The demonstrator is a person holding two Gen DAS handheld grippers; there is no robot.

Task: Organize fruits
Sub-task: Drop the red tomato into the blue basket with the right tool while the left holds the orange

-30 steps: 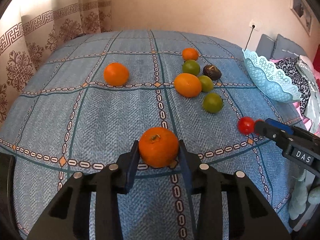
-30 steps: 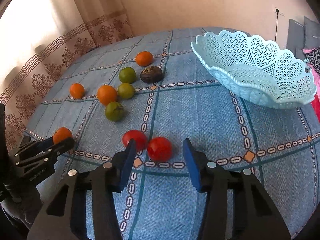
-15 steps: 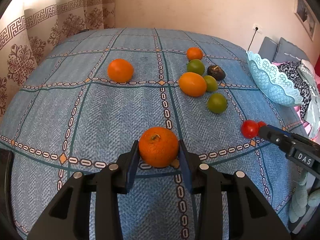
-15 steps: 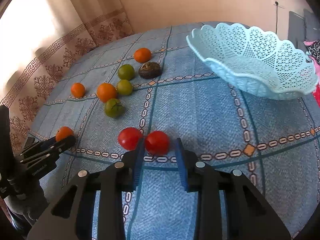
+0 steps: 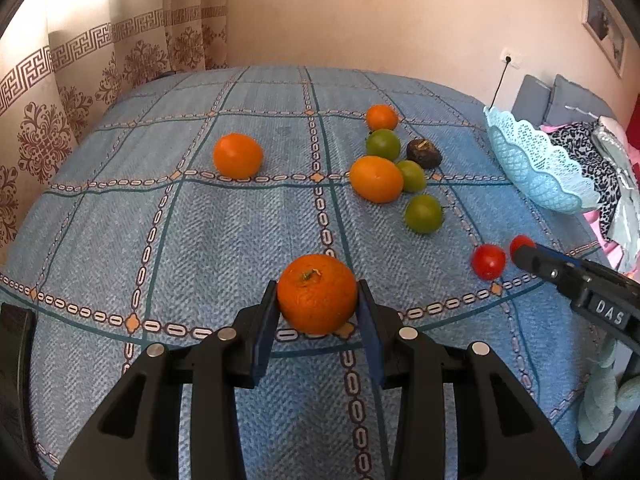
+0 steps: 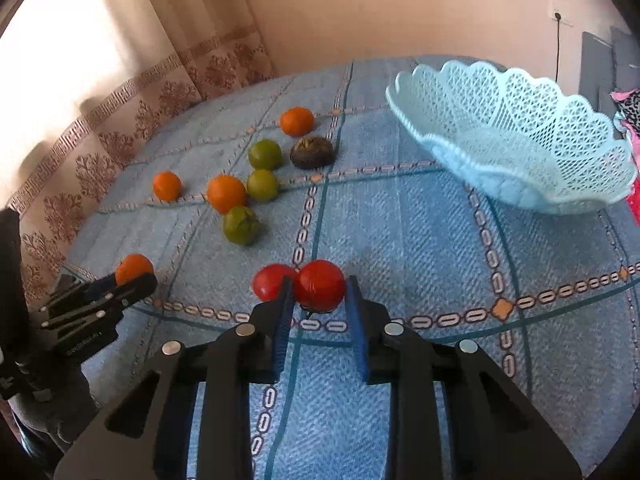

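- L wrist view: my left gripper (image 5: 318, 312) has its jaws clamped on a tangerine (image 5: 317, 293) at lower centre, the fruit resting on or just above the blue bedspread (image 5: 120, 220).
- Same view: basket (image 5: 532, 168) at right edge, interior not visible from here. Loose fruit mid-frame: 3 more orange ones, e.g. one at (image 5: 238, 155), 3 green fruits (image 5: 423, 213), a dark brown fruit (image 5: 424, 154).
- R wrist view: my right gripper (image 6: 318, 302) has just been closing; jaws now pinch a red tomato (image 6: 320, 284), centre. 2nd tomato (image 6: 272, 282) touches it on the left, outside the jaws.
- Same view: the basket (image 6: 520, 148), upper right, looks empty.
- Progress, my read: nothing sorted yet. 2 fruits gripped, neither carried over; the rest still to go.
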